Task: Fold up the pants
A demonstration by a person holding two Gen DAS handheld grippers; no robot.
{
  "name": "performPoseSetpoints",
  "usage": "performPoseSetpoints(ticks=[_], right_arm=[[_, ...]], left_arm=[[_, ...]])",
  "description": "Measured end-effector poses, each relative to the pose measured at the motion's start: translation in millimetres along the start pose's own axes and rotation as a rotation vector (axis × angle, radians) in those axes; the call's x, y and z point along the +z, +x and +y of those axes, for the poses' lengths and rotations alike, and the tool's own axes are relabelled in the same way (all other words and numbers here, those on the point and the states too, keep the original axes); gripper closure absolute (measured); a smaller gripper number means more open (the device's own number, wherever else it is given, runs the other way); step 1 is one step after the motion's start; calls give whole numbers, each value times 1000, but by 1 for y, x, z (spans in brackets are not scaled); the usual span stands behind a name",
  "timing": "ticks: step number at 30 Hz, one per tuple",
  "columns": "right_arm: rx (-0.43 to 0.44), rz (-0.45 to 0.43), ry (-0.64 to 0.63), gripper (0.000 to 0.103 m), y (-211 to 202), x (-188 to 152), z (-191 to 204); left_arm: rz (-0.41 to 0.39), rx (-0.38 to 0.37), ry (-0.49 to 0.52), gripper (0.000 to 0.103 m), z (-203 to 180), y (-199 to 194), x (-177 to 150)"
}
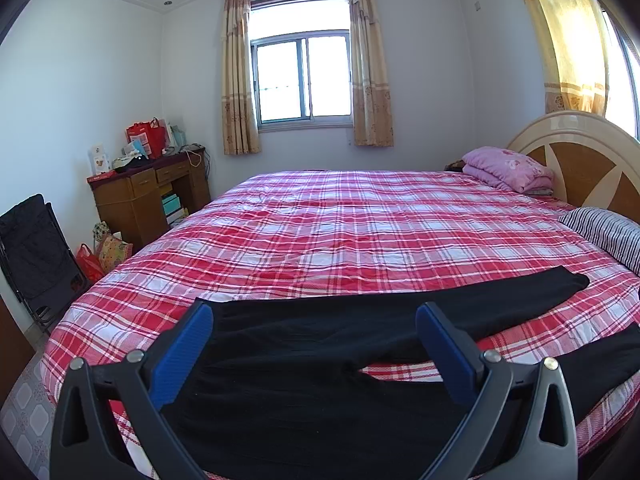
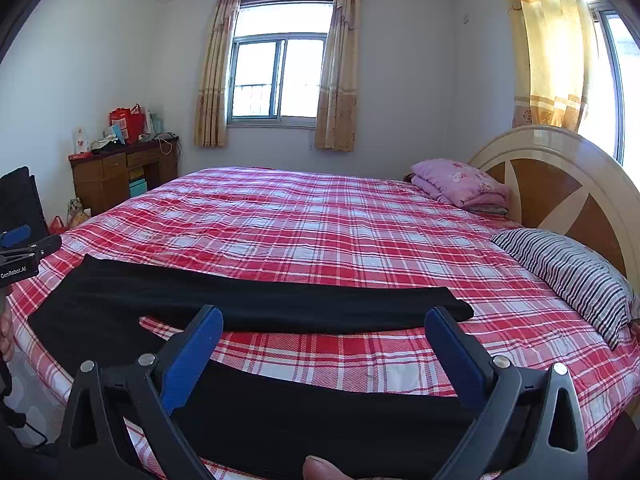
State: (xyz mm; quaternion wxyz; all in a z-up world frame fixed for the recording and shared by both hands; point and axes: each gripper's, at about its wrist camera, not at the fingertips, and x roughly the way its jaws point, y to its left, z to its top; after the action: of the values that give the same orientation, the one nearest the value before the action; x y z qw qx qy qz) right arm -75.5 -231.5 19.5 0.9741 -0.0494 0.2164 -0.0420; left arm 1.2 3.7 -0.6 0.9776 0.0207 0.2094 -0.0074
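Observation:
Black pants (image 1: 320, 344) lie spread flat on the near edge of a bed with a red plaid cover (image 1: 352, 224), legs apart and pointing right. My left gripper (image 1: 316, 316) is open, hovering over the waist end. In the right wrist view the far leg (image 2: 256, 300) and the near leg (image 2: 320, 412) lie apart with plaid between them. My right gripper (image 2: 324, 320) is open above the near leg, holding nothing. The left gripper also shows at the left edge of the right wrist view (image 2: 18, 240).
A striped pillow (image 2: 572, 272) and a folded pink quilt (image 2: 460, 184) lie by the round headboard (image 2: 560, 184) on the right. A wooden desk (image 1: 148, 192) with bags stands at the far left. A dark folding chair (image 1: 36, 252) leans on the left wall.

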Motion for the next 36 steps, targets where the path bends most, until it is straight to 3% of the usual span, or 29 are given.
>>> performPoseSetpoints(ticks=[36], right_arm=[[-6,15,-12,1,4,-3,6]], left_arm=[[7,2,-2,0,1,1,-2]])
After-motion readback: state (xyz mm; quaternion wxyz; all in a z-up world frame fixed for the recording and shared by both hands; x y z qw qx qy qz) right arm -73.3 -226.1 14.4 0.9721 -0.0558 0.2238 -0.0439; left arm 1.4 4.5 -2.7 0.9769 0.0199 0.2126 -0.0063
